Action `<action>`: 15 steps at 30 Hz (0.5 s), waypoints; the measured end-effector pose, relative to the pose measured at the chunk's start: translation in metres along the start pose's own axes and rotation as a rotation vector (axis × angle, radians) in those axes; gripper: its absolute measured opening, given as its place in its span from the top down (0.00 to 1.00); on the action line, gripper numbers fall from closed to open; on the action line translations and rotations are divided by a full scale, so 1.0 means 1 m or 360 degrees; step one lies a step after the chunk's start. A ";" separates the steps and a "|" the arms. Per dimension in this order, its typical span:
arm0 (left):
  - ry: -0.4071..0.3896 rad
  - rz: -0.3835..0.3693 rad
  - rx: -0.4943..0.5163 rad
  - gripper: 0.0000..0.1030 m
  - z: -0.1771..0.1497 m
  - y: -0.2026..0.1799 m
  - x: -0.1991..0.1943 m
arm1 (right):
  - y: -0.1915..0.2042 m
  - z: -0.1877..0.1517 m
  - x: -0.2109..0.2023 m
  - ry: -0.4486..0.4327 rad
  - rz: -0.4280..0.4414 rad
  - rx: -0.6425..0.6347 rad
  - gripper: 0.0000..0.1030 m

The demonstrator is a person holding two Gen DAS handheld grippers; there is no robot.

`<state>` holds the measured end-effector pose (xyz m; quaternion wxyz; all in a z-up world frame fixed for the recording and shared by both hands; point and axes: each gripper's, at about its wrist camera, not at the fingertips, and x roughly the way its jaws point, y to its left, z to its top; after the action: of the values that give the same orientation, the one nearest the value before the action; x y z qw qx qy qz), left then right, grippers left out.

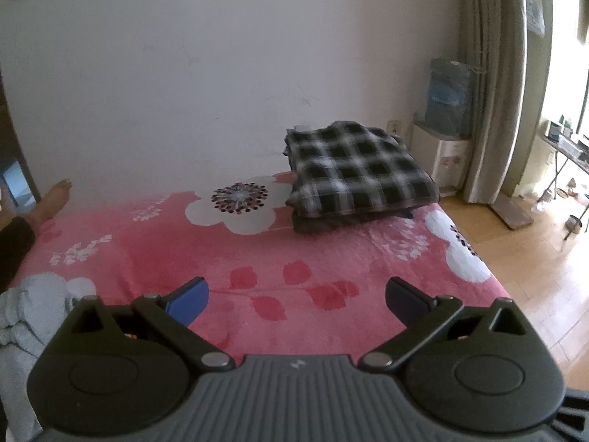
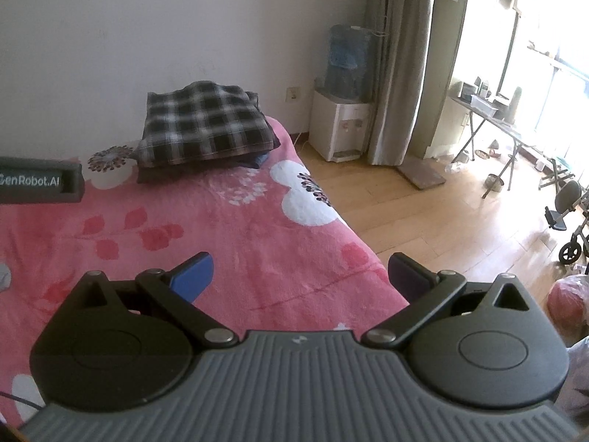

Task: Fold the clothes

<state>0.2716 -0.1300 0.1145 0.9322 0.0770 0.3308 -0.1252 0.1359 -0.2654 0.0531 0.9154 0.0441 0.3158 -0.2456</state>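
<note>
Both claws hang wide apart and empty above a bed: the left claw (image 1: 296, 296) over the red leaf print of the pink floral blanket (image 1: 228, 258), the right claw (image 2: 300, 276) near the bed's outer edge, with wooden floor (image 2: 423, 213) beyond. In the right wrist view the left claw's dark body shows at the frame's left side. A folded black-and-white plaid garment (image 1: 359, 169) tops a small stack at the far corner of the bed, close to the wall (image 1: 221, 73); darker folded pieces lie beneath it. Its long axis appears to run from the wall toward the near side of the bed, slightly angled toward the floor side. A pale crumpled garment (image 1: 29, 309), likely next for folding, lies at the left claw's near left. A bare foot (image 1: 55, 199) rests on the bed's far side. The risks: the stack sits close to the corner and a nudge could tip it to the floor, and a wide grab at the pale garment may pinch the plush blanket too.
</note>
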 end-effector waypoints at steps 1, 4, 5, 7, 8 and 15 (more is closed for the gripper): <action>-0.0008 0.0005 -0.0005 0.00 0.000 0.001 -0.001 | 0.001 0.000 0.000 -0.0004 -0.0003 -0.0008 0.01; -0.0031 0.0015 -0.0010 0.00 0.001 0.002 -0.003 | 0.003 0.000 -0.002 -0.0011 -0.0008 -0.0027 0.01; -0.0034 0.0014 -0.0007 0.00 0.001 0.003 -0.003 | 0.003 0.000 -0.002 -0.0011 -0.0007 -0.0027 0.01; -0.0028 0.0010 -0.0004 0.00 0.001 0.003 -0.002 | 0.004 0.000 -0.002 -0.0010 -0.0002 -0.0026 0.01; -0.0023 0.0010 -0.0004 0.00 0.001 0.003 -0.002 | 0.004 0.000 -0.002 -0.0008 0.0001 -0.0028 0.01; -0.0013 0.0030 -0.0013 0.00 0.002 0.006 -0.001 | 0.009 -0.002 -0.001 0.0007 0.0018 -0.0045 0.01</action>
<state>0.2737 -0.1246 0.1168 0.9350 0.0757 0.3268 -0.1155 0.1386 -0.2568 0.0510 0.9166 0.0335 0.3211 -0.2358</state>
